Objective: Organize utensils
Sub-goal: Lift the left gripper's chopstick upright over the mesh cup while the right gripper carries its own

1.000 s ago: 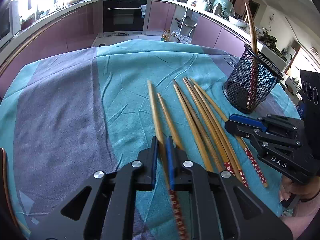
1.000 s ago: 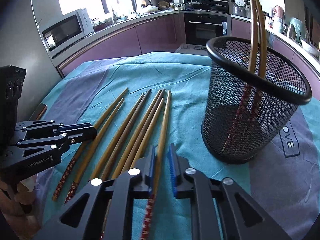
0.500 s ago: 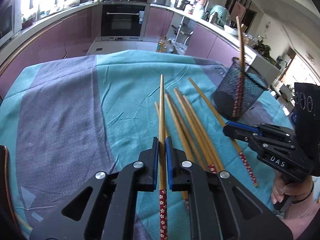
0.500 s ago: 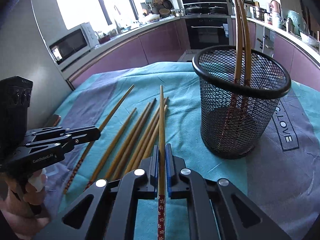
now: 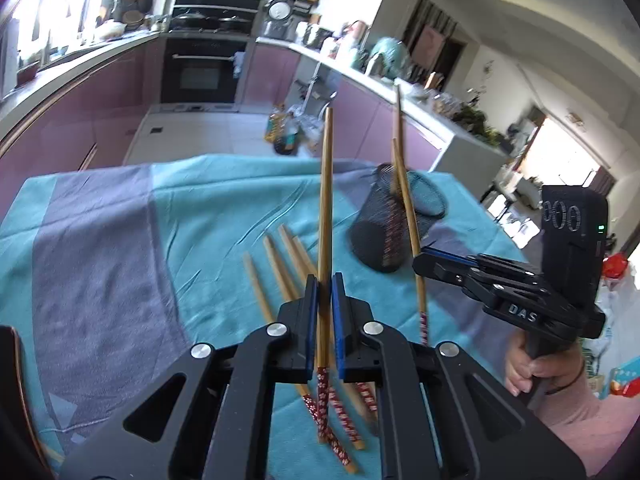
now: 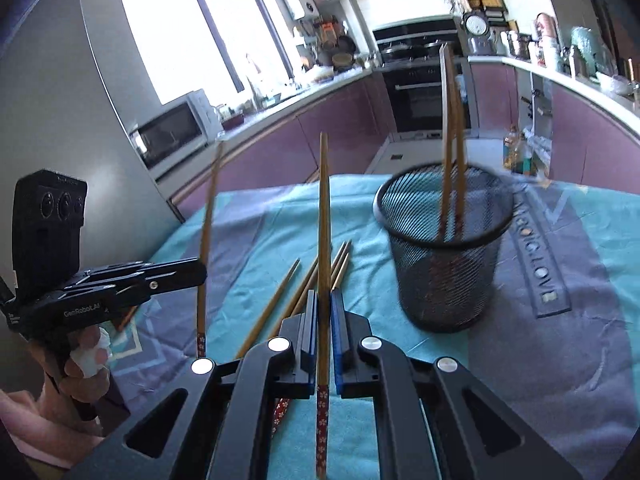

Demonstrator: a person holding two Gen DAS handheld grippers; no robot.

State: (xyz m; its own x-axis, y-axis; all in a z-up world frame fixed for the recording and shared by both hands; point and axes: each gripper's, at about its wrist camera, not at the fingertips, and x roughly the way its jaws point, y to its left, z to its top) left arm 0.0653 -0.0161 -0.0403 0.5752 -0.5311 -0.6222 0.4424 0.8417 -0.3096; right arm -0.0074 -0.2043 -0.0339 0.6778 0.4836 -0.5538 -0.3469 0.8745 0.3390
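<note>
Right now my left gripper is clamped on one chopstick, its blue-lined pads pressing the bamboo shaft from both sides. The stick points up and away from me, its pale tip above the far edge of the table, its red flowered end hanging below my jaws. My right gripper is closed the same way on a second chopstick, which also rises steeply with its patterned end below the pads. From my left camera I see that right gripper out to the right with its stick slanting through the jaws, and my right hand wrapped around the handle. From my right camera the left gripper sits at the left edge of the view, its stick upright, my left hand beneath it.

The black mesh cup stands upright on the teal and grey tablecloth, toward the far right part of the table, with two chopsticks already leaning inside it. The loose chopsticks lie side by side on the cloth near the table's middle, between me and the cup, their red ends toward the near edge.
</note>
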